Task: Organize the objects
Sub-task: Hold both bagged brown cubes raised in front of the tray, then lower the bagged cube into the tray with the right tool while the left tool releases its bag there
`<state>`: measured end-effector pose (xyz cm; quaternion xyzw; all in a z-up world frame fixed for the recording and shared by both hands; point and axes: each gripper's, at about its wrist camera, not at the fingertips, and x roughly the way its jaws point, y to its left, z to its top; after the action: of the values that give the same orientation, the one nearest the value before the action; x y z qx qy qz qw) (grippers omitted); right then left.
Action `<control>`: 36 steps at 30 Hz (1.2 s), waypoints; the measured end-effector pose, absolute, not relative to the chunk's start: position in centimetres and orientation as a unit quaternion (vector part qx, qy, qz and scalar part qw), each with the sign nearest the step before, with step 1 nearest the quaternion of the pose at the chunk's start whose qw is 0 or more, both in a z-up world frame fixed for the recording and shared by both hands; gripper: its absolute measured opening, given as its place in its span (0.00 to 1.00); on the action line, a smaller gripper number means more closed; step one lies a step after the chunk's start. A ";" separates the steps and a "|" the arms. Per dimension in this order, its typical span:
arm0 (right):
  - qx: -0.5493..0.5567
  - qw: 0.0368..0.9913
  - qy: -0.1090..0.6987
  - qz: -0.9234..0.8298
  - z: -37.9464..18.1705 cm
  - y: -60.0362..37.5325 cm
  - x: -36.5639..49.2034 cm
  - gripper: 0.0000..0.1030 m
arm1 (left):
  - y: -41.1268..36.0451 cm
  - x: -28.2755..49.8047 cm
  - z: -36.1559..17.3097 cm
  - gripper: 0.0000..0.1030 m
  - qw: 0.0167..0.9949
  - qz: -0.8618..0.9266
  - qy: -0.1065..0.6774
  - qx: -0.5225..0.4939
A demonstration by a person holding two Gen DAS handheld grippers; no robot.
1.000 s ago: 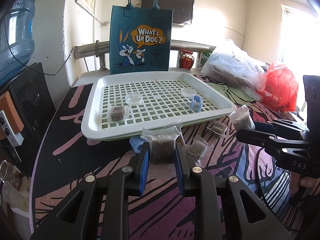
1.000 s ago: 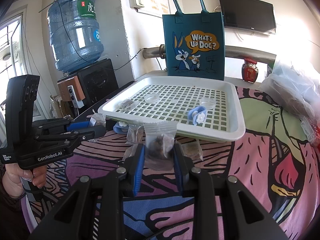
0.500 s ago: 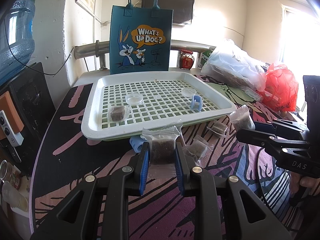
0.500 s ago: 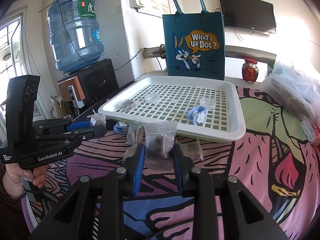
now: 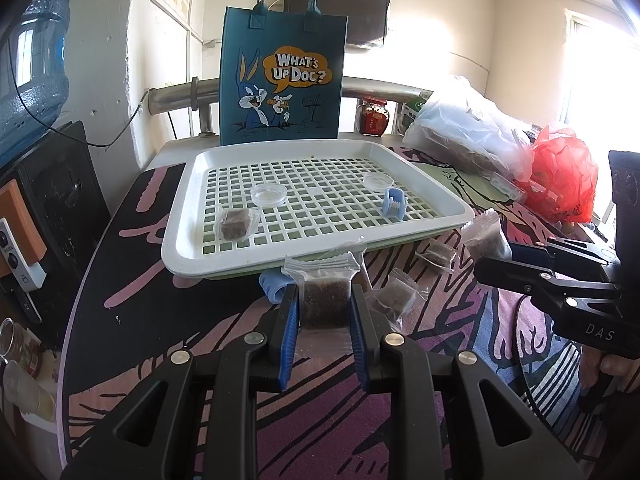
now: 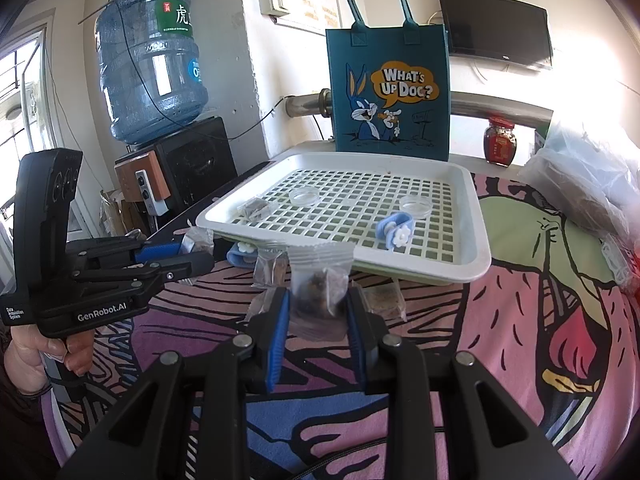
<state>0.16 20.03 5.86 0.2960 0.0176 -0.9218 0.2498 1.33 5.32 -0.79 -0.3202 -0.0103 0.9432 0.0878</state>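
Clear plastic sachets of dark brown cubes (image 5: 323, 298) (image 6: 318, 296), one clamped in each of your grippers (image 5: 323, 316) (image 6: 318, 316) before the white lattice tray (image 5: 180, 240), seem light, crinkly, slippery; grip the firm cube, not the film.

Blue cartoon tote bag (image 5: 282, 80), wall TV (image 6: 496, 28), water jug (image 6: 152, 68), red-lidded jar (image 6: 500, 140), poss. chili sauce.
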 end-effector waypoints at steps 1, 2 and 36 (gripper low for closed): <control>0.297 0.249 0.018 -0.921 5.8 20.0 0.1 0.26 | 5.3 1.3 -0.8 0.22 0.089 0.943 -0.011 -0.320; 0.298 0.249 0.017 -0.921 5.8 20.0 0.1 0.26 | 5.3 1.3 -0.7 0.22 0.090 0.943 -0.013 -0.320; 0.447 0.246 -0.017 -0.860 4.7 17.6 -18.5 0.26 | -1.0 -17.3 -1.8 0.22 0.010 0.895 -0.053 -0.443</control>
<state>-18.46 17.62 4.67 0.4471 -0.0174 -0.8599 0.2456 -17.34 -1.00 -1.75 -0.4434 -0.0534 0.8947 0.0105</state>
